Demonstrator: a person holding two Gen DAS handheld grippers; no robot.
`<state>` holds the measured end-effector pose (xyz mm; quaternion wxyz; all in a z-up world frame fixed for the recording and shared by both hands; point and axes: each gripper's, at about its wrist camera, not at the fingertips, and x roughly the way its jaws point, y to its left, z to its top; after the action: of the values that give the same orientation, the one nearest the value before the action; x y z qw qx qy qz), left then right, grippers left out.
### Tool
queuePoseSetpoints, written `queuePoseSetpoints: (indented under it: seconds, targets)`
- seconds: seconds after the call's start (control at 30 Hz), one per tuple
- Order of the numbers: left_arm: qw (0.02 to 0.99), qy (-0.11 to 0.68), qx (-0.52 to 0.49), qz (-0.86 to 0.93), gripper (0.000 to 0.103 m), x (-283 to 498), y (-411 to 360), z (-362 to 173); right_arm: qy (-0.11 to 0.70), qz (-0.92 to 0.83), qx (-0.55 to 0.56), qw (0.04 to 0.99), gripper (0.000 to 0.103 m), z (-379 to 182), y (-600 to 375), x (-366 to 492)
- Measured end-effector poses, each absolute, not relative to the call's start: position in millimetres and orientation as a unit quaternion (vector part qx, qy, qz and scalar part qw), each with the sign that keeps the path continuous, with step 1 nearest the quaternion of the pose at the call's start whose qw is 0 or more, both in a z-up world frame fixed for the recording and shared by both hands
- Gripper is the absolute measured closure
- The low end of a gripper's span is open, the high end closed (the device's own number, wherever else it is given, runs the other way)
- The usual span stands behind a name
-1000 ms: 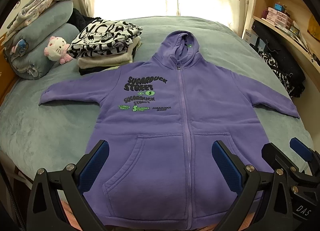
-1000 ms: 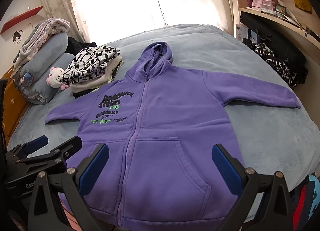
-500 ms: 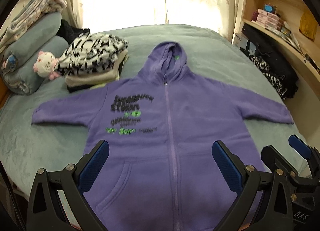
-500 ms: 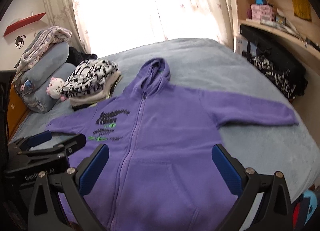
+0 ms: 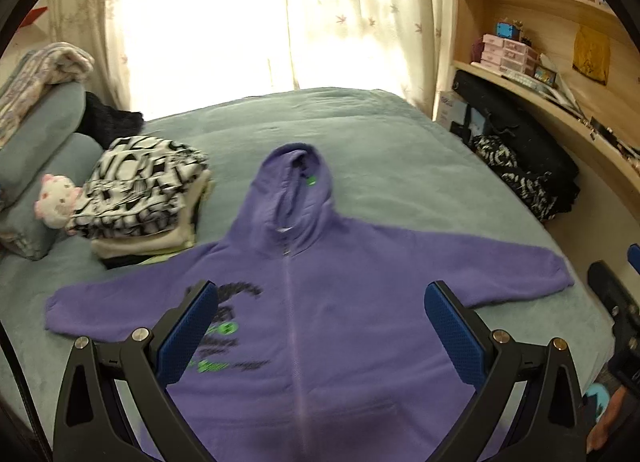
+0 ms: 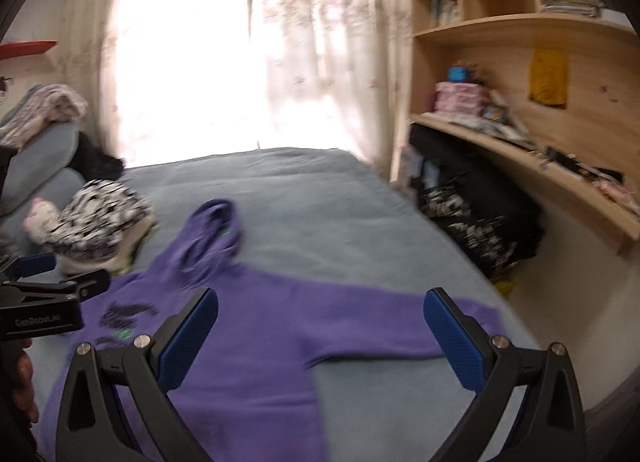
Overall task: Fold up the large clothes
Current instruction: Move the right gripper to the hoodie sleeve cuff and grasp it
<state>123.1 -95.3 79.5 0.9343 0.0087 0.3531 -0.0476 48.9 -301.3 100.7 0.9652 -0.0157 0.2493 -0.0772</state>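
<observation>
A purple zip hoodie [image 5: 340,322] lies flat, front up, on the grey-green bed [image 5: 380,149], sleeves spread to both sides, hood pointing to the window. It also shows in the right wrist view [image 6: 248,334], blurred. My left gripper [image 5: 320,326] is open and empty, held above the hoodie's chest. My right gripper [image 6: 320,326] is open and empty, above the hoodie's right sleeve [image 6: 400,326]. The left gripper shows at the left edge of the right wrist view [image 6: 52,294].
A stack of folded clothes [image 5: 140,193] with a black-and-white top sits at the hoodie's left shoulder. Pillows [image 5: 36,141] and a plush toy [image 5: 56,199] lie at far left. Wooden shelves [image 5: 560,73] and dark bags [image 5: 528,169] line the right side.
Both grippers have tilted up and moved forward from the hem toward the chest and hood. The right gripper swung to the right toward the sleeve. Both stay open.
</observation>
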Motion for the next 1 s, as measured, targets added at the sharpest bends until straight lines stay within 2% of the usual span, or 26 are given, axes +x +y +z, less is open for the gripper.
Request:
queuePoseSetpoints:
  seconds: [0.2,0.6,0.8,1.0]
  targets:
    - [0.926,0.374,0.002,-0.046,0.001,169.5,-139.7,51.5,0.261,-0.133,-0.002,0.956,0.0,90.5,-358.4,75.4]
    - [0.919,0.392,0.018,-0.044,0.001,231.2,-221.4,-36.5,0.353,-0.184,0.1,0.912,0.0,-12.3,-455.7,113.0]
    - [0.912,0.406,0.023,-0.056,0.001,249.0,-241.7,-75.6,0.388,-0.21,0.194,0.876,0.002,-69.6,-506.5,119.1]
    - [0.91,0.409,0.034,-0.053,0.001,260.1,-260.7,-102.5,0.398,-0.209,0.325,0.832,0.012,-115.8,-550.5,123.2]
